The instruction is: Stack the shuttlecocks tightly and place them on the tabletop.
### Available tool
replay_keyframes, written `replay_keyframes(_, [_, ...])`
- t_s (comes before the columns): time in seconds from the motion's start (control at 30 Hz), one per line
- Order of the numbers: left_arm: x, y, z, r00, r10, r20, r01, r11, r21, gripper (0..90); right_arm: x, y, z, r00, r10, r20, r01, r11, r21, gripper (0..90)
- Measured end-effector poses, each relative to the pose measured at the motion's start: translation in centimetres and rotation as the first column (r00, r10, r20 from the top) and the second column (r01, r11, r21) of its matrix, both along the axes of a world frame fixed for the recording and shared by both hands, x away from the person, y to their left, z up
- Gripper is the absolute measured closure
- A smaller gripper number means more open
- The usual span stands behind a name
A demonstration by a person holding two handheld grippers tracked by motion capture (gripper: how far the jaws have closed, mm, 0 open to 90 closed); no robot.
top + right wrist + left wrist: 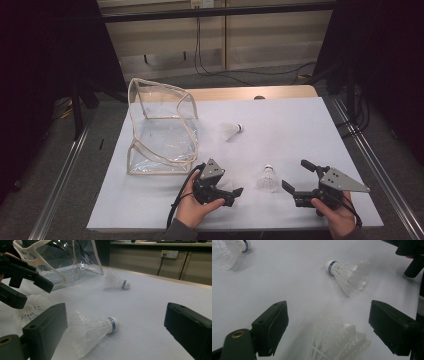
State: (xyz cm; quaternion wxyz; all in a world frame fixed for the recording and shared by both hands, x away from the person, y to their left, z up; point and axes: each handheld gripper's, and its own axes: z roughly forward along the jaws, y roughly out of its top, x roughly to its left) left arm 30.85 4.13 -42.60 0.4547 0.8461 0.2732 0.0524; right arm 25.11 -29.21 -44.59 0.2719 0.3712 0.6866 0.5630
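3 shuttlecocks lie on the white table (pixel 300 125). 1 shuttlecock (pixel 337 342) sits between the jaws of the left gripper (pixel 328 330), its feather skirt toward the camera; the jaws stand apart on either side and do not press on it. In the right gripper view the same shuttlecock (pixel 31 308) shows at that gripper's black tips.

A 2nd shuttlecock (pixel 268 178) lies on its side between the 2 grippers, near the front edge of the table. The right gripper (pixel 299 176) points at it with jaws wide apart and nothing between the pads; in the right gripper view this shuttlecock (pixel 92 331) is just ahead of the left jaw, cork tip pointing right.

A 3rd shuttlecock (pixel 232 131) rests farther back, beside a clear plastic bag (pixel 160 125) with pale trim that stands open at the table's left.
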Motion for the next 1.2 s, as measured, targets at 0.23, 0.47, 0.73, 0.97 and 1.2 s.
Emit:
replay_keyframes(0.23, [-0.1, 0.3, 0.1, 0.9998, 0.021, -0.007, -0.021, 0.9997, 0.010, 22.2, 0.0, -0.1, 0.0, 1.0000, -0.002, 0.001, 0.002, 1.000, 0.001, 4.0])
replay_keyframes(0.47, [-0.2, 1.0, 0.4, 0.9991, 0.035, -0.025, -0.035, 0.9994, 0.001, 29.7, 0.0, -0.1, 0.1, 1.0000, -0.004, 0.003, 0.004, 1.000, 0.002, 4.0])
replay_keyframes(0.73, [-0.3, 1.9, 1.0, 0.9982, 0.046, -0.037, -0.046, 0.9989, -0.002, 35.9, 0.0, -0.2, 0.1, 1.0000, -0.005, 0.005, 0.005, 1.000, 0.004, 3.9])
replay_keyframes(0.97, [-0.2, 2.7, 1.5, 0.9962, 0.073, -0.049, -0.073, 0.9973, -0.010, 47.7, 0.0, -0.1, 0.1, 1.0000, -0.004, 0.005, 0.004, 1.000, 0.003, 4.0])
replay_keyframes(1.2, [-0.2, 3.4, 2.2, 0.9941, 0.091, -0.059, -0.091, 0.9959, 0.005, 63.4, 0.0, -0.1, 0.1, 1.0000, -0.005, 0.006, 0.005, 1.000, 0.002, 4.0])
